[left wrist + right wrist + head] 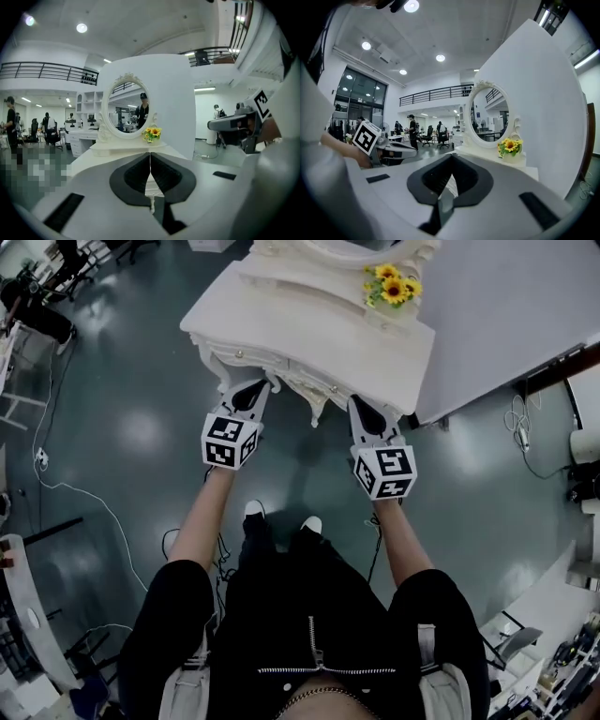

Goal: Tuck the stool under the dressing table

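The white carved dressing table (pixel 281 306) stands just ahead of me, with an oval mirror (pixel 126 108) and a small pot of sunflowers (pixel 392 285) on its top. No stool shows in any view; the tabletop hides the space beneath it. My left gripper (pixel 246 392) hovers at the table's front edge, jaws shut with nothing between them. My right gripper (pixel 366 411) is level with it to the right, also shut and empty. The left gripper view looks over the shut left gripper (pixel 150 161) at the tabletop, the mirror and the sunflowers (pixel 152 133). The right gripper view does the same over the right gripper (pixel 450 174).
A white partition panel (pixel 506 306) stands behind and to the right of the table. Cables (pixel 66 488) trail across the grey floor at left. My shoes (pixel 281 517) are just short of the table. Desks and clutter (pixel 553 634) line the right edge; people stand in the distance (pixel 412 129).
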Available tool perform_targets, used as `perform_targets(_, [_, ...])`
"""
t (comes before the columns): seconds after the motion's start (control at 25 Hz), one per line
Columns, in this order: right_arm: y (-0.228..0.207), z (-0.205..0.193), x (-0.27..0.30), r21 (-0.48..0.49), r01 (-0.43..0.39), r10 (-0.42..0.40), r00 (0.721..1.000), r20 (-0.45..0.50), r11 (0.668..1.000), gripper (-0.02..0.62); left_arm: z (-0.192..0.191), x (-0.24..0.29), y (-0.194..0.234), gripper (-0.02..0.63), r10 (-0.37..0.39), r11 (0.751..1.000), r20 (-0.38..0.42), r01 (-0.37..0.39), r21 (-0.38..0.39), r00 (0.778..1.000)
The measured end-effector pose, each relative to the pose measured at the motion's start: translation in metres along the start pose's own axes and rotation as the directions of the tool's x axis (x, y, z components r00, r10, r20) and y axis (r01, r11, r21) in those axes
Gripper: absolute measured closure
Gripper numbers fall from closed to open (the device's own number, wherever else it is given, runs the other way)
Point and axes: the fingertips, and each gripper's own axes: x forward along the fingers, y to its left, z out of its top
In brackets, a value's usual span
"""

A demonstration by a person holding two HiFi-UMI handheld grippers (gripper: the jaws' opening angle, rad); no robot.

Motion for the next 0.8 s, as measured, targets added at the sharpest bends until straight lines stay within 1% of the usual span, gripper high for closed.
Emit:
perform_targets(0.12, [0.002, 0.012, -0.003, -0.006, 0.031, -0.031, 0.999, 0.012, 1.000, 0.592, 0.015, -0.010, 0.003, 0.584, -0.013, 0.999, 0.037, 0.015, -0.051, 0.999])
perform_targets(0.2, [0.006, 0.020, -0.002, -0.007, 0.050, -0.050, 0.999, 0.021, 0.999, 0.593, 0.022, -0.017, 0.010, 0.584, -0.018, 0.998, 0.048, 0.021, -0.060, 0.999])
perform_targets(0.48, [0.025, 0.036, 0.001, 0.008, 0.119, -0.120, 0.991, 0.059, 0.993, 0.594, 0.044, -0.039, 0.034, 0.584, -0.045, 0.999, 0.077, 0.046, -0.007, 0.996])
perform_targets(0.64, [0.033, 0.037, 0.005, 0.014, 0.153, -0.154, 0.986, 0.068, 0.988, 0.594, 0.043, -0.043, 0.041, 0.584, -0.080, 0.997, 0.074, 0.081, 0.001, 0.994])
perform_targets(0.8, [0.042, 0.031, 0.008, 0.015, 0.165, -0.166, 0.984, 0.064, 0.986, 0.594, 0.035, -0.047, 0.046, 0.584, -0.095, 0.995, 0.063, 0.094, 0.013, 0.993])
